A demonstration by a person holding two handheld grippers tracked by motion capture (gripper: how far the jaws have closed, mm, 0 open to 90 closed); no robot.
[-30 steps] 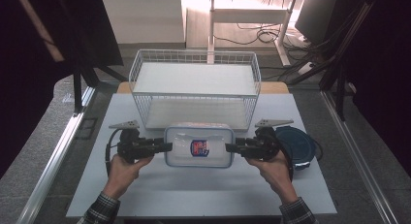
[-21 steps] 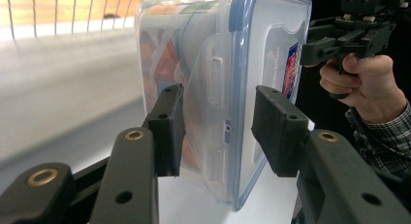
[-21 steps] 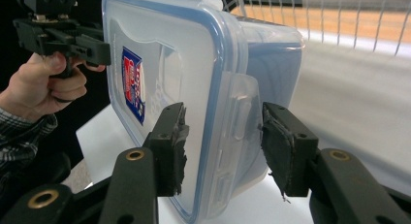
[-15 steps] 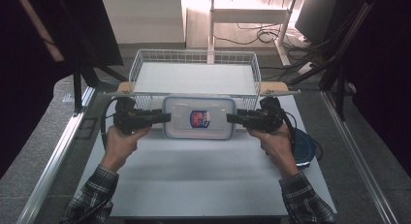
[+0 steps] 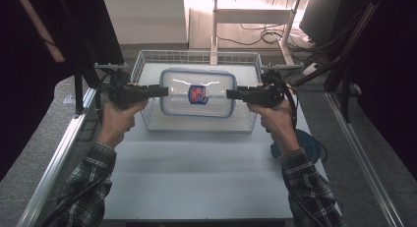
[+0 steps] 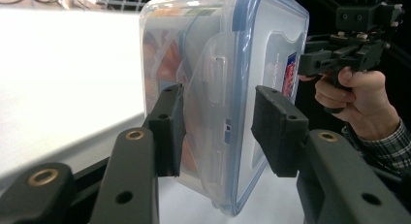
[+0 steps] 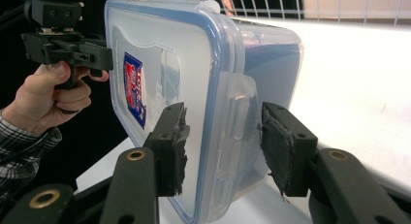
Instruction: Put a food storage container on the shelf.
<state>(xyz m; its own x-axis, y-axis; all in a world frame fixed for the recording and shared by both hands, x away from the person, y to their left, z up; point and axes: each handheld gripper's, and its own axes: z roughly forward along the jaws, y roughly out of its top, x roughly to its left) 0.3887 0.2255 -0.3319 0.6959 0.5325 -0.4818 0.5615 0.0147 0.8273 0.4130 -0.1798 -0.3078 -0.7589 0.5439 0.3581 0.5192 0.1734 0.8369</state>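
Two hand-held grippers of mine carry one clear plastic food box (image 5: 197,93) between them, one clamped on each short end. Nearest to me, in the left gripper view, my left hand-held gripper (image 6: 217,129) has its pads pressed either side of the box's translucent clip flap, the blue-rimmed lid to one side and the body to the other; something orange shows dimly through the wall there. In the right gripper view, my right hand-held gripper (image 7: 223,146) grips the opposite clip flap the same way, with worn padding on its pads (image 7: 278,149), and the red-and-blue label (image 7: 134,88) on the lid faces this camera more squarely. Each of these views also catches my other hand on its handle beyond the box. From the high view the box sits level in the air, lid up, over the white wire basket (image 5: 248,127) at the far part of the worktop (image 5: 196,173), my checked sleeves (image 5: 91,183) coming in below.
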